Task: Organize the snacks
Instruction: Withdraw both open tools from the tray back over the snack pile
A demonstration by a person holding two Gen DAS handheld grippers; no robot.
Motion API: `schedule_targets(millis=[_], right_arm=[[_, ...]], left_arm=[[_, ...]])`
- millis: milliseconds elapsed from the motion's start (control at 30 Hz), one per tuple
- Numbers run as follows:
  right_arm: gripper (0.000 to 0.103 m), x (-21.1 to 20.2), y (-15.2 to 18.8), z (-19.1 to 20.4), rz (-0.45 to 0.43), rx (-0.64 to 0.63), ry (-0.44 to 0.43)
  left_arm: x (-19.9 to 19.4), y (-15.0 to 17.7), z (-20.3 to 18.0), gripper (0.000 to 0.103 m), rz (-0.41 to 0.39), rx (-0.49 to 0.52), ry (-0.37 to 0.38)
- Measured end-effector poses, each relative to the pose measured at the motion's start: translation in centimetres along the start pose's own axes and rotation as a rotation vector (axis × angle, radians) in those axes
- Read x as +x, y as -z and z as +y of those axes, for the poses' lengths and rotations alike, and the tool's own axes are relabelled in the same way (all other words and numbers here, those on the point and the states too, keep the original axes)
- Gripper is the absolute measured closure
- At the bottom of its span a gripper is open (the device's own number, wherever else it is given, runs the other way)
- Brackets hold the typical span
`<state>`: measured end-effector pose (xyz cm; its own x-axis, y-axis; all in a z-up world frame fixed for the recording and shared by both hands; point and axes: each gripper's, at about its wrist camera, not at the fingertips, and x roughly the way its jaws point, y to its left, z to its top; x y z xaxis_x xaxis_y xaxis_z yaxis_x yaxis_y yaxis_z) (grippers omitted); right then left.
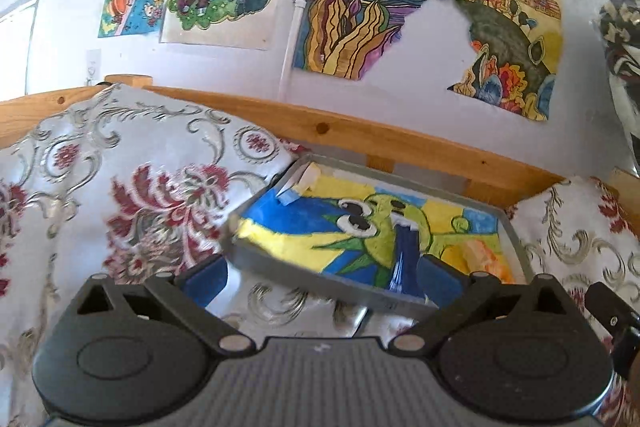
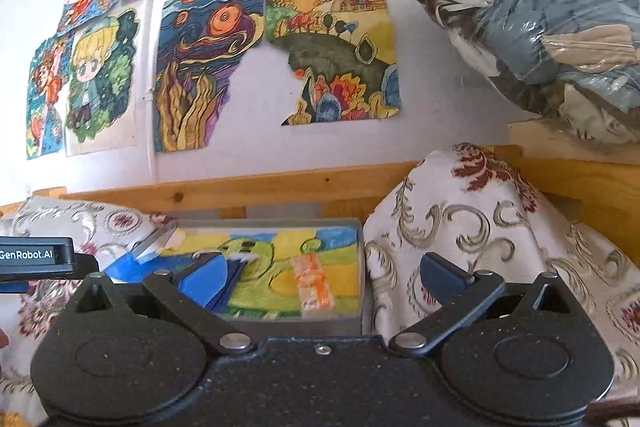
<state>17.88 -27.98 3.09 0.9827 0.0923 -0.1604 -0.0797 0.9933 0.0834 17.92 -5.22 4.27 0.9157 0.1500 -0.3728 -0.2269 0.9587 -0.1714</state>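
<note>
A grey tray (image 1: 276,261) lined with a colourful cartoon drawing lies on floral fabric by a wooden rail. It holds an orange snack packet (image 1: 480,259), a dark blue packet (image 1: 404,259) standing on edge, and a white-and-blue packet (image 1: 298,185) in the far left corner. My left gripper (image 1: 322,279) is open at the tray's near wall, its right finger beside the blue packet. The right wrist view shows the same tray (image 2: 288,325), orange packet (image 2: 314,285) and blue packet (image 2: 236,279). My right gripper (image 2: 324,283) is open and holds nothing.
Floral cushions (image 1: 132,187) (image 2: 460,227) flank the tray. A wooden rail (image 1: 360,131) runs behind it, below a wall of drawings (image 2: 192,67). A clear bag of clothes (image 2: 540,7) sits on a ledge at the upper right. The left gripper's body (image 2: 32,259) shows at the left edge.
</note>
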Motion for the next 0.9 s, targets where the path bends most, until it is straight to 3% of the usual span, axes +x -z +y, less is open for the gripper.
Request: schedule_targets(millis=[367,600,900], right_arm=[[0.001,-5.3,2.1,2.2,0.072,-0.063,-0.019],[0.001,-7.6,3.1,3.5,0.116,-0.087,-0.033],[0.001,-9.7,4.2,5.0,0.188,-0.099,-0.054]], left_arm=[[-4.3,3.9,3.3,0.001,0.062,-0.007,0.006],[-6.6,6.2,5.6,0.001,0.087,0.057,-0.007],[-8.6,7.0,8.1,0.001,0.112,0.077,-0.028]])
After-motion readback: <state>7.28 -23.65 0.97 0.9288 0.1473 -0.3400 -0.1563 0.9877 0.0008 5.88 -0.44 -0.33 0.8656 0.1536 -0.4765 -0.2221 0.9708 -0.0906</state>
